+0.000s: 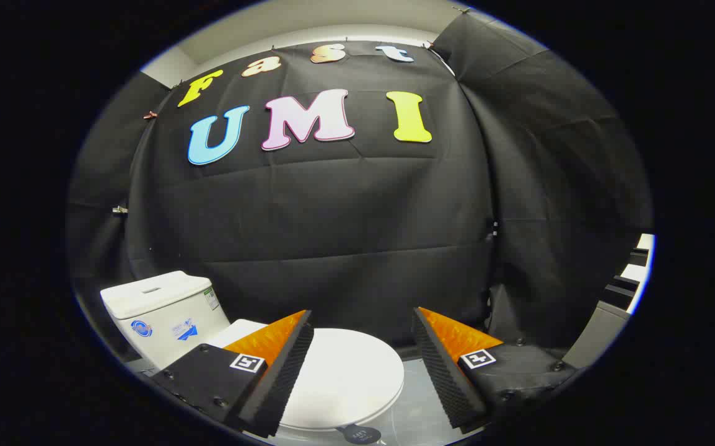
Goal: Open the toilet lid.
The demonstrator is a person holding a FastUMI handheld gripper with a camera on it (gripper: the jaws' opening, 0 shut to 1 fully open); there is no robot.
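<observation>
claw (362,365) released, fingers spread | toilet lid (345,378) lies flat below, between them | cistern (162,313) beyond-left, so I judge hinge there, free rim nearer

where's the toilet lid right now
In the gripper view the closed toilet lid lies flat below and between the open gripper's fingers, the tank to its left.

Pale floor (419,409) carries the white toilet (165,313), lid (345,378) closed.
</observation>
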